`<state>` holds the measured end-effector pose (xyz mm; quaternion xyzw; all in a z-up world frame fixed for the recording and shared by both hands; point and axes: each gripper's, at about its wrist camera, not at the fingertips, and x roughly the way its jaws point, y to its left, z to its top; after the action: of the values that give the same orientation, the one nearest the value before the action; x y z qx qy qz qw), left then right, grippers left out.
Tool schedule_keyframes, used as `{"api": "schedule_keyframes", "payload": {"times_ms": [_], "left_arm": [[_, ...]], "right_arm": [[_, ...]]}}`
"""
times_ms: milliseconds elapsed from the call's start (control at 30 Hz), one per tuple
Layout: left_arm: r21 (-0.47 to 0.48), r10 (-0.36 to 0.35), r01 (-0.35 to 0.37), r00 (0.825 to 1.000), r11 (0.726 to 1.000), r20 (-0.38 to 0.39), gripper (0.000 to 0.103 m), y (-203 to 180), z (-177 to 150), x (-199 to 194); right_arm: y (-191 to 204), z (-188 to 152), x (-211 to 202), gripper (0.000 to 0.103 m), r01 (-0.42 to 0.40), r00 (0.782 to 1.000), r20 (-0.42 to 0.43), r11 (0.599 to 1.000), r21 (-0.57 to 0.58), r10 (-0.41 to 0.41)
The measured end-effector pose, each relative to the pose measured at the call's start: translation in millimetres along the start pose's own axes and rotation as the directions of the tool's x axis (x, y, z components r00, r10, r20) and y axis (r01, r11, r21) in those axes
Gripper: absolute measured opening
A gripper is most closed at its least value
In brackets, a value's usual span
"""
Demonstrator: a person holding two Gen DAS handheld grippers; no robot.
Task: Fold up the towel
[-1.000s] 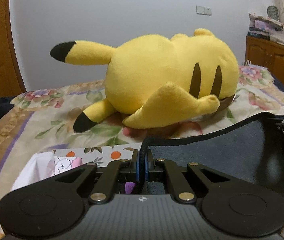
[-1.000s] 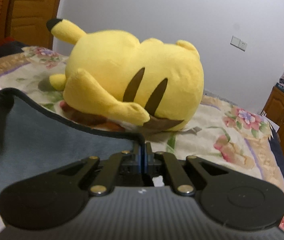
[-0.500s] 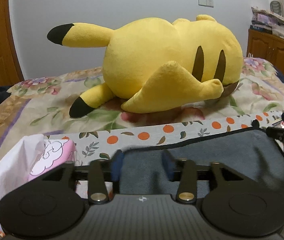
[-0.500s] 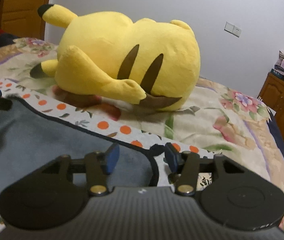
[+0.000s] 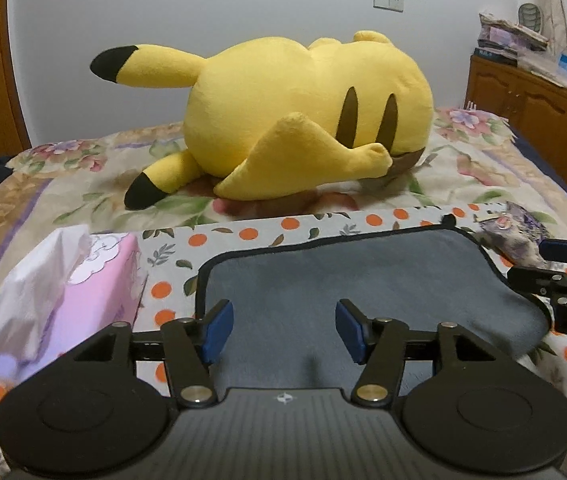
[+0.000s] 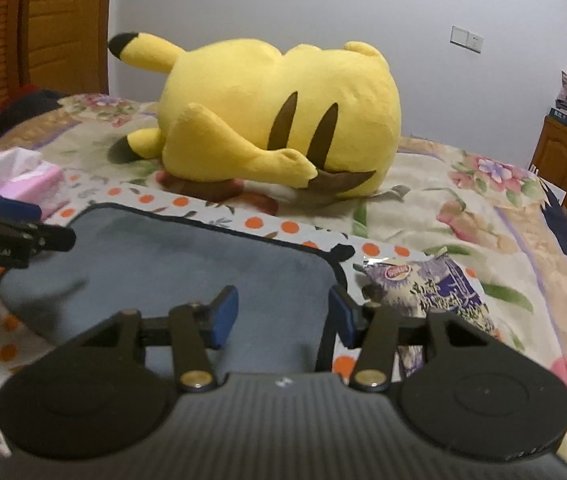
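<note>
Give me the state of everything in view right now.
Towel: lying flat on the cloth, released.
Left gripper: jaws open, empty.
Right gripper: jaws open, empty.
Plush: lying on its side.
Tissue pack: open, tissue sticking out.
Snack bag: lying beside the towel.

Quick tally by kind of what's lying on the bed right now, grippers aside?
Grey towel: 1
Yellow plush toy: 1
Pink tissue pack: 1
Purple snack bag: 1
Orange-dotted cloth: 1
Total: 5
</note>
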<state>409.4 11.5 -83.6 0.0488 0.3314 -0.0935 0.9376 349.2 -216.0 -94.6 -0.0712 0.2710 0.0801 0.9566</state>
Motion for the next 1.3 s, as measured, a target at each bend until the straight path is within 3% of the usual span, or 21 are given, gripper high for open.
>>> {"api": "schedule_keyframes", "payload": {"times_ms": [433, 633, 767, 867, 1000, 1300], "left_arm": [[0.021, 0.033, -0.033, 0.999, 0.999, 0.013, 0.079, -3.2, -10.2, -66.7], [0.043, 0.039, -0.041, 0.999, 0.998, 0.032, 0.087, -10.8, -12.4, -98.5], [0.056, 0.036, -0.038, 0.998, 0.998, 0.042, 0.092, -17.2, -14.5, -115.7], [0.059, 0.034, -0.037, 0.998, 0.998, 0.058, 0.103, -21.8, -17.1, -126.3], [0.074, 0.019, -0.023, 0.998, 0.997, 0.062, 0.103, -28.3, -20.0, -136.8], [0.072, 0.009, -0.015, 0.996, 0.997, 0.090, 0.103, -39.9, -27.3, -159.4]], "right_arm": [[2.2, 1.2, -74.3, 0.056, -0.028, 0.998, 0.050, 0.999, 0.043, 0.025], [2.5, -1.2, -103.9, 0.067, -0.029, 0.998, 0.062, 0.998, 0.049, 0.026], [2.7, -2.1, -121.8, 0.083, -0.027, 0.997, 0.079, 0.998, 0.058, 0.022], [2.5, -3.3, -132.8, 0.090, -0.037, 0.995, 0.089, 0.998, 0.060, 0.031], [1.9, -6.7, -145.0, 0.103, -0.040, 0.994, 0.107, 0.997, 0.072, 0.033], [5.6, -13.3, -163.9, 0.103, -0.051, 0.992, 0.119, 0.996, 0.078, 0.042]]}}
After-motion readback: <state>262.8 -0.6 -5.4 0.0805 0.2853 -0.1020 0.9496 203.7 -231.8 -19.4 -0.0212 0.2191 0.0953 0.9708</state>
